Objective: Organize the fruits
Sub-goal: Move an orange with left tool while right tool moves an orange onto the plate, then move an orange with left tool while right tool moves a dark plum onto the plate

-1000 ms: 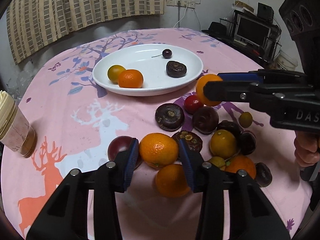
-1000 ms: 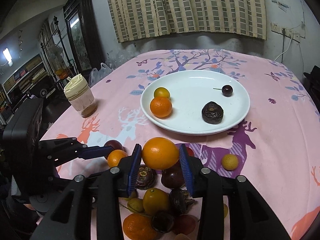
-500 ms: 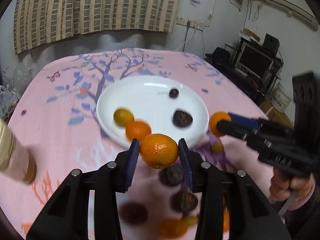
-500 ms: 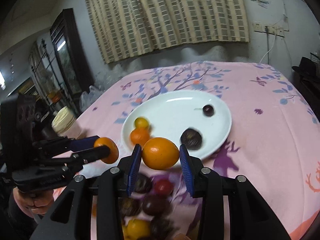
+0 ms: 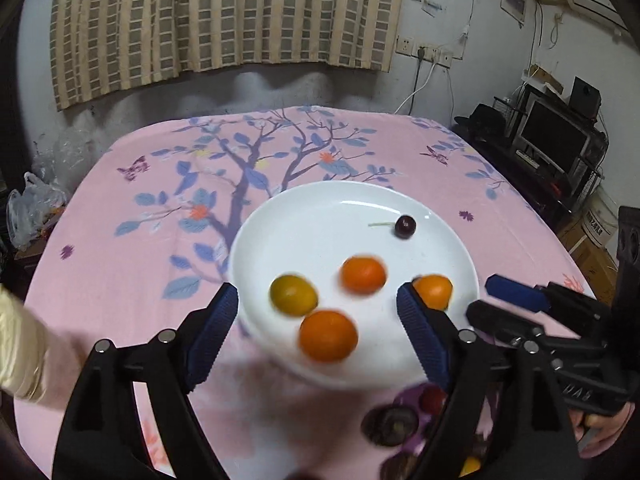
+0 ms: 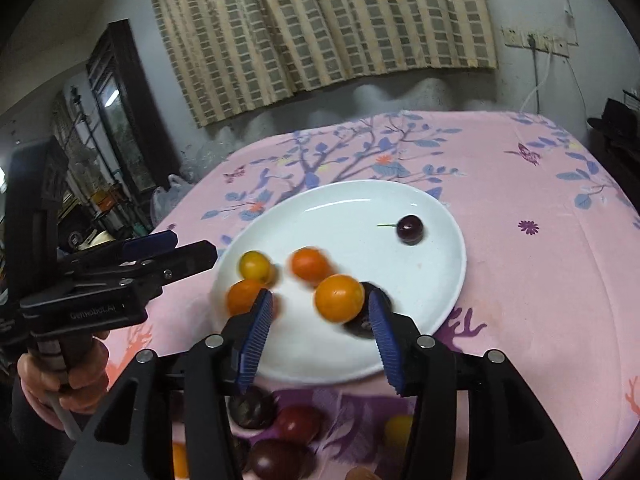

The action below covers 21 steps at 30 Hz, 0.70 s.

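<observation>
A white plate (image 5: 280, 216) (image 6: 432, 216) on the pink cloth holds a cherry (image 5: 405, 227) (image 6: 410, 229), a yellow-green fruit (image 5: 293, 295) (image 6: 254, 265) and an orange (image 5: 328, 335) (image 6: 244, 296). My left gripper (image 5: 318, 308) (image 6: 192, 246) hangs over the plate's near rim, its jaws opening wide and bare. A blurred orange (image 5: 363, 275) (image 6: 310, 266) lies loose on the plate beyond it. My right gripper (image 6: 320, 304) (image 5: 480, 296) is also opening. Another orange (image 6: 339, 298) (image 5: 434, 290) sits between its jaws, clear of the left pad, over a dark passion fruit (image 6: 360, 326).
Loose dark and red fruits (image 6: 298, 422) (image 5: 390, 424) and a small yellow one (image 6: 398, 428) lie on the cloth in front of the plate. A cream-lidded jar (image 5: 20, 344) blurs at the left edge. A person's hand (image 6: 68, 376) grips the left handle.
Both grippers carried their oranges from the fruit pile to above the plate. Both jaws have spread, and the two oranges have come free onto the plate.
</observation>
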### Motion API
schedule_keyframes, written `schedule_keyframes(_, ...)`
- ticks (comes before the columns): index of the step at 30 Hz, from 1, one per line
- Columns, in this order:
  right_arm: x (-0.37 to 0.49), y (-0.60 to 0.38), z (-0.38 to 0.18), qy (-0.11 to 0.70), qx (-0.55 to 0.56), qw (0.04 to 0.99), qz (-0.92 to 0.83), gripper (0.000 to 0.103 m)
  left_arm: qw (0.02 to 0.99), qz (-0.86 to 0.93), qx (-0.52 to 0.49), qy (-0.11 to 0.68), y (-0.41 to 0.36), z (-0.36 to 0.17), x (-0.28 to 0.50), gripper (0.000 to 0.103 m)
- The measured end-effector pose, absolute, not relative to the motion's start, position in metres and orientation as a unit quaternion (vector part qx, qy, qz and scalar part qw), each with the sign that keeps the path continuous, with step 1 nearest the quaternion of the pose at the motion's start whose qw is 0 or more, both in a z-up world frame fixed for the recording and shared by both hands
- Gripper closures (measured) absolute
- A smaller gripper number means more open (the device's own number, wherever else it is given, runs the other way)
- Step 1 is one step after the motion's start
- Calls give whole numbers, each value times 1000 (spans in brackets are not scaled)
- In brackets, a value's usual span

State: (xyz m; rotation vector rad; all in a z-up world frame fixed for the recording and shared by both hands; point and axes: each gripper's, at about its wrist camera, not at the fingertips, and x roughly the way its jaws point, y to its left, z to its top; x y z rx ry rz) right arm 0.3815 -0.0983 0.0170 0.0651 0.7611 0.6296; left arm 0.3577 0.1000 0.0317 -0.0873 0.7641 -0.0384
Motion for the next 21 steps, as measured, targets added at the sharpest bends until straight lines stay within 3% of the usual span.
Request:
schedule_keyframes(3, 341, -101, 25, 356, 5, 877, 321, 42, 932, -8, -57, 358, 114, 31, 311, 11)
schedule_keyframes(8, 264, -122, 16, 369, -23, 872, 322, 37, 932, 2, -88, 352, 134, 10, 258, 11)
schedule_keyframes(16, 195, -134, -15, 425, -72, 842, 323, 37, 930, -24, -73, 361, 128, -3, 233, 11)
schedule_keyframes(21, 195, -129, -32, 452, -78, 828, 321, 49, 933, -24, -63, 355, 127, -2, 225, 11)
